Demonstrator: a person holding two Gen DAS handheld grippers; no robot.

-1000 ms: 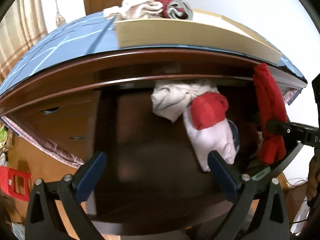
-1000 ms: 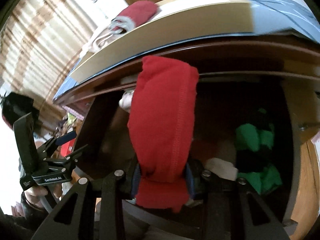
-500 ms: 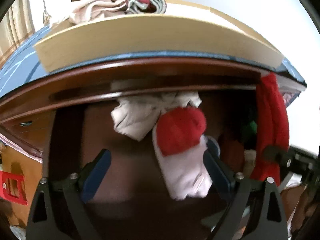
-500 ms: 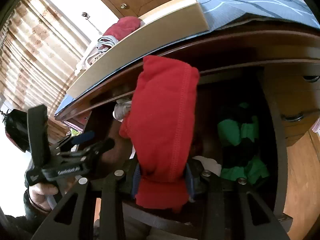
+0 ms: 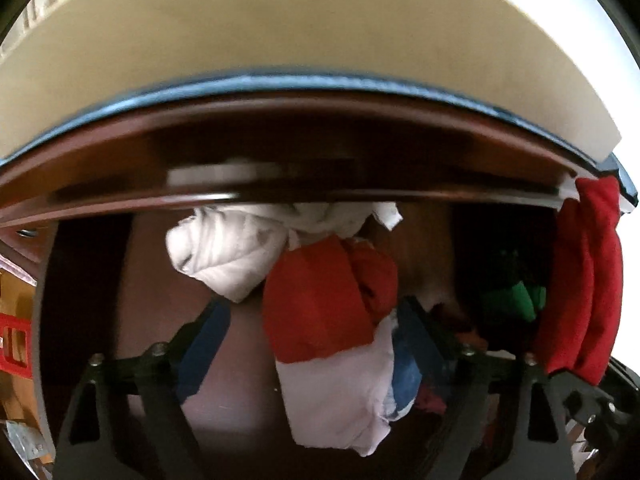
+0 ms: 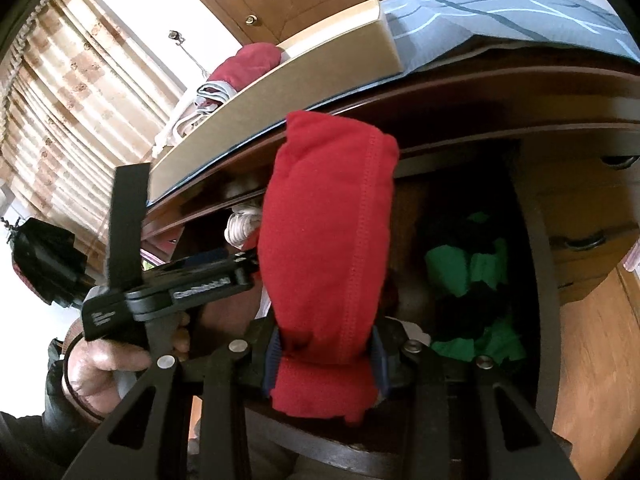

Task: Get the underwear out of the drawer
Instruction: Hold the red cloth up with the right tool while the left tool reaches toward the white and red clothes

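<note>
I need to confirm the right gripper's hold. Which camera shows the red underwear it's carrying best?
The right wrist view. There the red underwear fills the centre, pinched low down in the right gripper, stitching sharp. The left wrist view catches it only as a blurred strip at the right edge, with the grip point hidden.

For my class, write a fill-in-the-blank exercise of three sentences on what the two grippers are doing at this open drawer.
1. The right gripper is shut on a piece of underwear coloured ____.
2. The left gripper reaches into the drawer with its fingers ____ around a pile of white and red clothes.
3. Deep in the drawer, right of the held piece in the right wrist view, lies cloth coloured black and ____.

Missing words: red; open; green
</note>
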